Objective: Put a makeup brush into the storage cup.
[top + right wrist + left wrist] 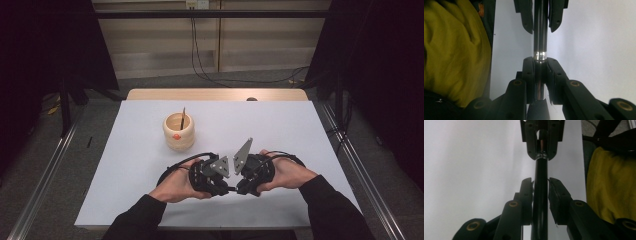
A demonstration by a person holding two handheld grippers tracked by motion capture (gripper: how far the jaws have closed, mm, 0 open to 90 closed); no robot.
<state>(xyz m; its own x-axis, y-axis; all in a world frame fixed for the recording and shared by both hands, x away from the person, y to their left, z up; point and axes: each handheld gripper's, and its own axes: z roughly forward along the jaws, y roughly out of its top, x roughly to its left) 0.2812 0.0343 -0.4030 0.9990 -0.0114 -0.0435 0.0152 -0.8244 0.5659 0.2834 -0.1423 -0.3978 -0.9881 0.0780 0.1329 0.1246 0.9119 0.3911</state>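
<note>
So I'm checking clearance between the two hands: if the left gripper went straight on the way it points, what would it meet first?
Most likely the right gripper. It faces the left gripper head-on along the black pen that both clamp, with bare barrel between them. How much is hard to judge.

A wooden cup (179, 131) with a stick (183, 118) is standing on the counter (280, 125) beyond the left tool (216, 176), blocking the way forward there. Wide bare counter is lying open beyond the right tool (248, 175) and along both sides.
</note>
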